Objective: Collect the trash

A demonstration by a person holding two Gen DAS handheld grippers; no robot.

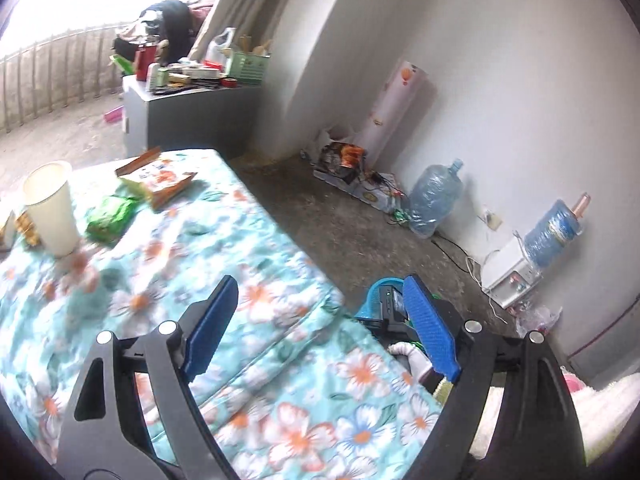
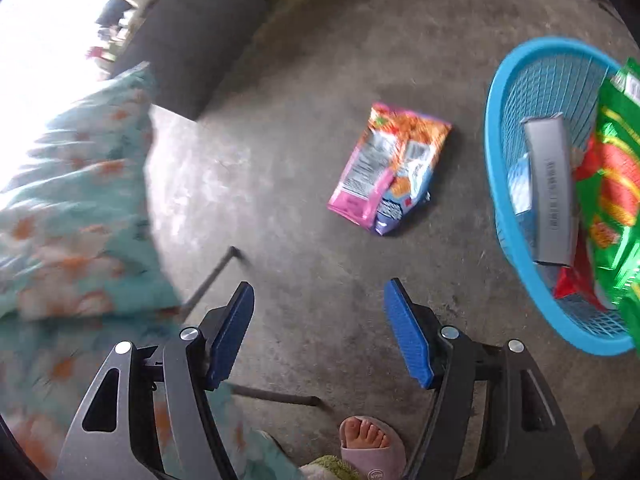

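My left gripper (image 1: 316,292) is open and empty above a floral-covered table (image 1: 248,320). At the table's far left stand a white paper cup (image 1: 50,208), a green wrapper (image 1: 110,218) and an orange-and-white snack packet (image 1: 158,178). My right gripper (image 2: 318,300) is open and empty above the concrete floor. A pink and orange snack bag (image 2: 390,168) lies on the floor ahead of it. A blue mesh basket (image 2: 516,216) at the right holds a grey box (image 2: 550,192) and a green and red wrapper (image 2: 616,184).
A grey cabinet (image 1: 188,112) with clutter stands beyond the table. Water bottles (image 1: 436,196), a white appliance (image 1: 508,276) and cables line the wall. Table legs (image 2: 212,276) and a sandalled foot (image 2: 370,446) are near my right gripper.
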